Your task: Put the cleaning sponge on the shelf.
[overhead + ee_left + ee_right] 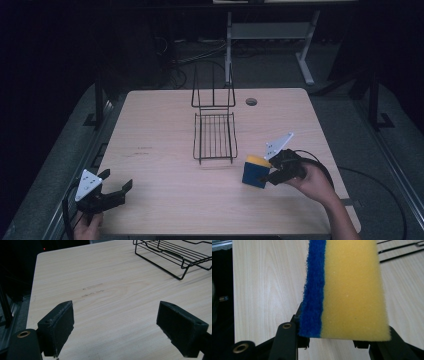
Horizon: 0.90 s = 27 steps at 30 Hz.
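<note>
High view: right gripper (266,176) at 4 o'clock clamped on the sponge (256,171), raised near the desk (165,200) right edge; left gripper (116,181) at 8 o'clock spread wide, holding nothing; wire rack (215,135) at centre. Left gripper view: bare wood between jaws, rack at 1 o'clock. Right gripper view: sponge's blue scouring layer beside yellow foam.

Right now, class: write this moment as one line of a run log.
right tongs: shut on sponge, held above table | left tongs: open, empty | wire rack: mid-table, empty
</note>
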Motion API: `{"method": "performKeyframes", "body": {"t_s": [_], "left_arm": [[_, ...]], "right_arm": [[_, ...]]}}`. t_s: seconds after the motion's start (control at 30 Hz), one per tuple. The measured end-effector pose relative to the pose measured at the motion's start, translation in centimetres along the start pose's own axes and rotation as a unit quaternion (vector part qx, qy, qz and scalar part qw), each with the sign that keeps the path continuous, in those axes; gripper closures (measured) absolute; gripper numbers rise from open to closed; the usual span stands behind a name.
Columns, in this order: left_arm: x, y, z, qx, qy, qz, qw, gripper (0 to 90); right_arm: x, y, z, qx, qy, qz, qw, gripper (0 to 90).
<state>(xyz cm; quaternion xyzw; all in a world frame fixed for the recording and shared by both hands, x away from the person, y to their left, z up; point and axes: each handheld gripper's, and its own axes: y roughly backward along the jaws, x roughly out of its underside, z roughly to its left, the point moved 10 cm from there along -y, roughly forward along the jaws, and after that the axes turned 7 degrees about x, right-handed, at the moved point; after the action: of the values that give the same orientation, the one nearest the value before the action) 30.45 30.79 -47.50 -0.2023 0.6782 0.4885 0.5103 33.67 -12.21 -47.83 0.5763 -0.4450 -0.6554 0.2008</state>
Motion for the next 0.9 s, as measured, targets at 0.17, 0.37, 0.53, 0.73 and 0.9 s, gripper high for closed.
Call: {"method": "performKeyframes", "body": {"t_s": [0.17,0.37,0.53,0.73,0.9], "left_arm": [[0.1,0.1,0.1,-0.001,0.002,0.001,1.0,13.9],[0.1,0.1,0.2,-0.002,0.004,-0.001,1.0,13.9],[0.1,0.1,0.3,-0.003,0.004,0.0,1.0,13.9],[0.1,0.0,0.3,-0.003,0.005,0.0,1.0,13.9],[0.1,0.1,0.4,-0.005,0.006,0.0,1.0,13.9]], "right_arm": [[-0.9,0.0,-0.4,-0.004,0.004,-0.002,1.0,56.9],[-1.9,0.1,-1.0,-0.005,0.011,-0.005,0.9999,56.9],[-2.6,0.1,-1.5,-0.008,0.018,-0.004,0.9998,56.9],[-3.5,0.0,-2.0,-0.014,0.021,-0.007,0.9997,56.9],[-3.9,-0.1,-2.3,-0.012,0.026,-0.004,0.9996,57.0]]}}
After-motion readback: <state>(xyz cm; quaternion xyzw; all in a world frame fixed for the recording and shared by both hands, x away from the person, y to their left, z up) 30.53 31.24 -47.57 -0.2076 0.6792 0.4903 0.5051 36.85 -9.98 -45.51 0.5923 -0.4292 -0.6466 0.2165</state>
